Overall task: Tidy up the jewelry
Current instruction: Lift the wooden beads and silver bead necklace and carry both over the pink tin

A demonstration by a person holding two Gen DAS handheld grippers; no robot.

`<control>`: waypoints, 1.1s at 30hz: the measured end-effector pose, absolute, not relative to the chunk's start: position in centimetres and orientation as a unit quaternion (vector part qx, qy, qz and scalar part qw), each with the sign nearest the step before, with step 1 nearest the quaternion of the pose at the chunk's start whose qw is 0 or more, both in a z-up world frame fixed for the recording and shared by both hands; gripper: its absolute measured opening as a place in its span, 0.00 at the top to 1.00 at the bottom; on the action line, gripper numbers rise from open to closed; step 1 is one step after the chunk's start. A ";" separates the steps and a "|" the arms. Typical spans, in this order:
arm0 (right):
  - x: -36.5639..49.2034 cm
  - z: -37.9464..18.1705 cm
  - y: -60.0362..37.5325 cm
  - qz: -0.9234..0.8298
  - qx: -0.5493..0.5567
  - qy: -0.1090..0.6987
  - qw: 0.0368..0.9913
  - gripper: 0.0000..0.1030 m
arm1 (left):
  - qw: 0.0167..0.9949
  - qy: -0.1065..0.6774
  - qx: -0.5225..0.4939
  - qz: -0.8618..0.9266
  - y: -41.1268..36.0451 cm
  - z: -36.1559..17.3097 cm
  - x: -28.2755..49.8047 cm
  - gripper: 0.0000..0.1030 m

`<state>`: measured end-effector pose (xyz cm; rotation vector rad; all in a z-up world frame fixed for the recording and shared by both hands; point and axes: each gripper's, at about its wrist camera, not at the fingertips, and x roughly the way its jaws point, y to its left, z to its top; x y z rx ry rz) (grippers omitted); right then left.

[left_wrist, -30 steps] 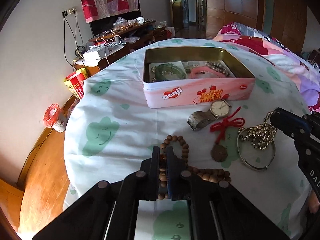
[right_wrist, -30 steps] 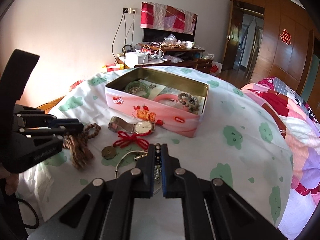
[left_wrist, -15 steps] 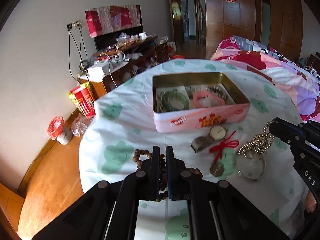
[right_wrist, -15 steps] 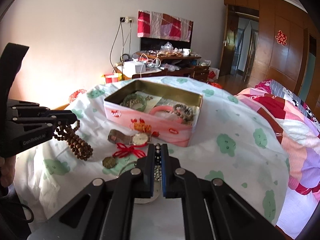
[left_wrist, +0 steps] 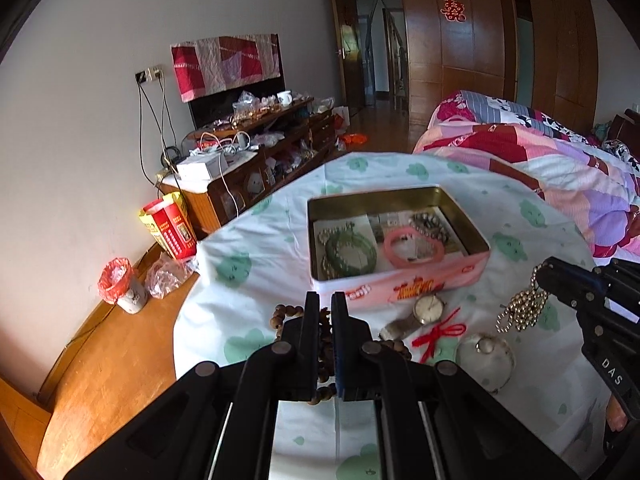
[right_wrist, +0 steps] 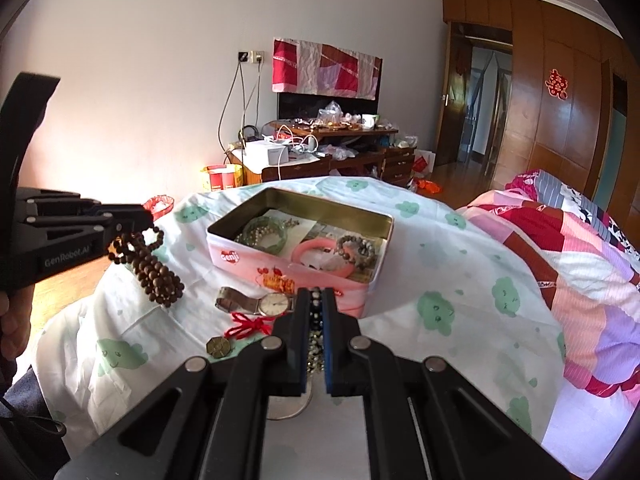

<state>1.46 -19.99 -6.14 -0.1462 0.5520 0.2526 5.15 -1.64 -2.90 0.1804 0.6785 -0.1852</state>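
Left wrist view: the left tongs (left_wrist: 325,312) are clamped on a strand of brown wooden beads (left_wrist: 322,350), and the beads bunch up between the jaws and droop below them. From the right wrist view you can see the same wooden beads hanging off those tongs in a clump, clear of the cloth, over at the left side of the table (right_wrist: 460,272).

The right tongs (right_wrist: 315,300) are pinched together on a silvery bead chain (left_wrist: 520,308), which dangles in a loose bundle from their tip at the right edge of the left camera's picture. Holding each piece by one short bit makes sense to me, since the rest just hangs free and can be lowered in without snagging.

The pink tin (right_wrist: 280,270) sits open in the middle of the table, a bit farther back than both tongs. It already has a green bead bracelet (right_wrist: 267,232), a pink bangle (right_wrist: 324,256) and a darker bead bracelet inside, so that's clearly where stuff goes.

Not yet sorted, lying on the cloth just in front of the tin: a wristwatch (right_wrist: 260,304), a red knotted cord (right_wrist: 248,326) with a coin-like pendant (right_wrist: 218,347), and a thin silver bangle (left_wrist: 486,360) nearer the right tongs.

My guess is both strands head over the tin rim next.
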 end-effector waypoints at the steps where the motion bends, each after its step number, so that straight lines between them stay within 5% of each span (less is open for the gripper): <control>1: 1.5 -6.0 -20.0 0.124 -0.073 0.271 0.952 0.93 | 0.936 0.328 0.089 -0.091 -1.7 -2.6 5.3 0.95; 33: 8.6 -1.5 -20.9 0.109 -0.113 0.239 0.958 0.93 | 0.945 0.298 0.113 -0.073 -4.4 0.7 14.1 0.95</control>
